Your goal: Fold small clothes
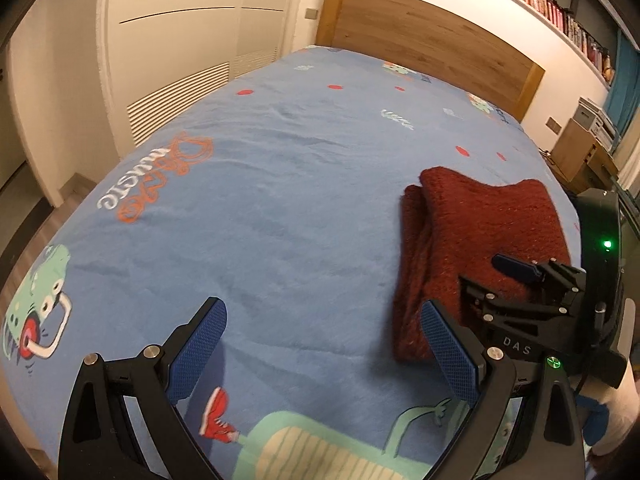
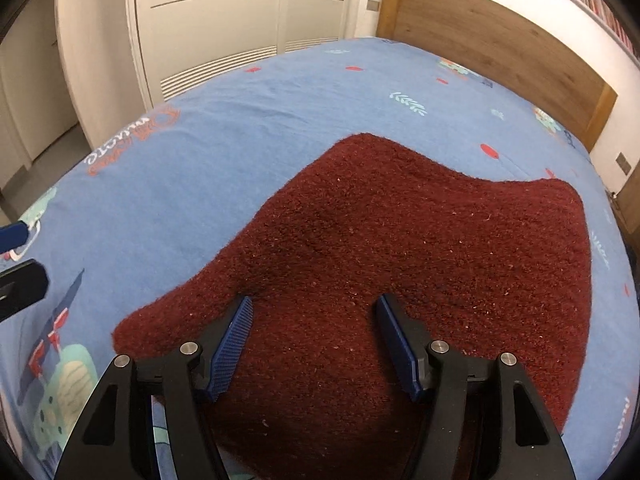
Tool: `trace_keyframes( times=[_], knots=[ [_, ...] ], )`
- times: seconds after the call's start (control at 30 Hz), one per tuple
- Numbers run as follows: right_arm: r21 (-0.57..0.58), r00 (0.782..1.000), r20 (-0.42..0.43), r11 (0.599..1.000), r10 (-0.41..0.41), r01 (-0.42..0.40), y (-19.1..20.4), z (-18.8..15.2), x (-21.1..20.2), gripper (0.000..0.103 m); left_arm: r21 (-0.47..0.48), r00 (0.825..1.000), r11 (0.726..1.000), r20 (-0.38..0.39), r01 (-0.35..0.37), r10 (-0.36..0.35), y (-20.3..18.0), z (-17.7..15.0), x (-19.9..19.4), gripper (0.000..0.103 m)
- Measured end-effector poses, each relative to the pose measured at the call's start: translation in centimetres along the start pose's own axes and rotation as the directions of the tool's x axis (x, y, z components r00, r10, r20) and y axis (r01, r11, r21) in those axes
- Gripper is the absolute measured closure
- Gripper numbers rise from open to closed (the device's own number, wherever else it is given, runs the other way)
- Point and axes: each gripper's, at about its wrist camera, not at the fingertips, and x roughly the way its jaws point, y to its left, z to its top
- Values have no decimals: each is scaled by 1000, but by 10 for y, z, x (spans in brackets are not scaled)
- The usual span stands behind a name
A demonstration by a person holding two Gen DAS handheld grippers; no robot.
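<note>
A dark red knitted garment (image 1: 472, 240) lies folded in layers on the blue printed bed cover (image 1: 280, 200). My left gripper (image 1: 324, 332) is open and empty over the bare cover, just left of the garment. The right gripper (image 1: 520, 276) shows in the left wrist view over the garment's near right part. In the right wrist view the garment (image 2: 400, 240) fills the middle, and my right gripper (image 2: 314, 312) is open, its blue pads low over the cloth, holding nothing. A tip of the left gripper (image 2: 16, 236) shows at the left edge.
A wooden headboard (image 1: 432, 40) stands at the far end of the bed. White wardrobe doors (image 1: 180, 40) run along the left. A bookshelf (image 1: 560, 12) hangs high on the right wall, with a wooden bedside table (image 1: 580, 152) below.
</note>
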Motion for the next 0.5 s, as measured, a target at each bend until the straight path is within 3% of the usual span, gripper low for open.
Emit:
trace_keyframes(
  times=[0.17, 0.27, 0.4, 0.5],
  knots=[
    [75, 998, 36, 996, 55, -58, -24, -2, -27, 36, 24, 995, 995, -10, 96, -96, -24, 19, 7, 7],
    [146, 993, 92, 986, 69, -82, -48, -12, -58, 29, 50, 987, 986, -18, 161, -160, -39, 30, 13, 7],
    [294, 988, 153, 953, 32, -77, -101, -35, -92, 22, 84, 967, 964, -61, 252, -248, -60, 46, 31, 7],
    [400, 991, 132, 913, 24, -76, -140, -53, -93, 17, 100, 947, 944, -112, 314, -303, -72, 51, 51, 7]
  ],
)
